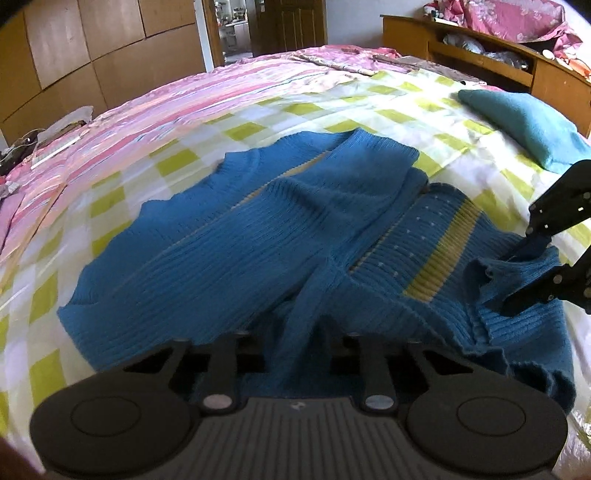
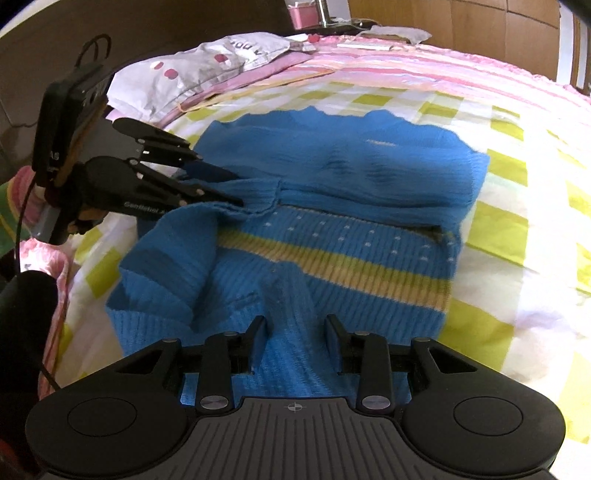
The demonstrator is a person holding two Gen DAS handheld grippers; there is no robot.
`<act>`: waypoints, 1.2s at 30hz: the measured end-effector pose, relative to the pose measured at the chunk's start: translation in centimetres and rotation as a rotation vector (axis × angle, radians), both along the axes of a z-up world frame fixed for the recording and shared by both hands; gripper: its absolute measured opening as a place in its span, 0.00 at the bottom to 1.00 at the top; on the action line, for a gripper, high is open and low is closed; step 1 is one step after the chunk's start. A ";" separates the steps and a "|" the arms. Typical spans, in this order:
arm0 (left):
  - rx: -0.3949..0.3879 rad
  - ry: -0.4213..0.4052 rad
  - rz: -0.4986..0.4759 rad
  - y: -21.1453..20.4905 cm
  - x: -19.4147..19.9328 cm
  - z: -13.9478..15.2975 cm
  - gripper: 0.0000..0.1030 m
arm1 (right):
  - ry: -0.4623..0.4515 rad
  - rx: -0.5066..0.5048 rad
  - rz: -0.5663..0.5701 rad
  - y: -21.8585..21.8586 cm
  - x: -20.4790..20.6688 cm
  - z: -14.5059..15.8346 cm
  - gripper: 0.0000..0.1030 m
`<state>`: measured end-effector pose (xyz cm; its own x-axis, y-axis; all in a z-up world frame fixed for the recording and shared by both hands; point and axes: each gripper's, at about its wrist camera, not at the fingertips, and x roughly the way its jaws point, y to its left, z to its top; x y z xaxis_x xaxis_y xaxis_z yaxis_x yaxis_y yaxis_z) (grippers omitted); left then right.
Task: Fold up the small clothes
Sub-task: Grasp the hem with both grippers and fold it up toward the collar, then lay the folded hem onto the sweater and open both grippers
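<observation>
While both claws straddle folds, the blue sweater (image 2: 332, 177) lies half-folded.

Bed (image 1: 258, 110) fills the room's centre, covered by a green-and-white checked sheet (image 1: 424, 110) over a pink striped cover (image 1: 166, 107). Wooden headboard shelf (image 1: 480, 55) runs along the far right edge, holding pink floral bedding (image 1: 517, 18). Brown panelled wardrobe (image 1: 92, 48) lines the left wall. An open doorway (image 1: 236, 29) stands at the far end. Bright daylight washes the sheet.
</observation>
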<state>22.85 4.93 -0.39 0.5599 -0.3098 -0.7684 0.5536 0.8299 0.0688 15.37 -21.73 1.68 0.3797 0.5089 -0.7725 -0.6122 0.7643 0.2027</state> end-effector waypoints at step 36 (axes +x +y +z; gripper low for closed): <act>-0.394 -0.163 0.610 13.8 4.8 0.6 0.12 | -0.256 0.274 -0.634 -4.4 14.4 1.7 0.05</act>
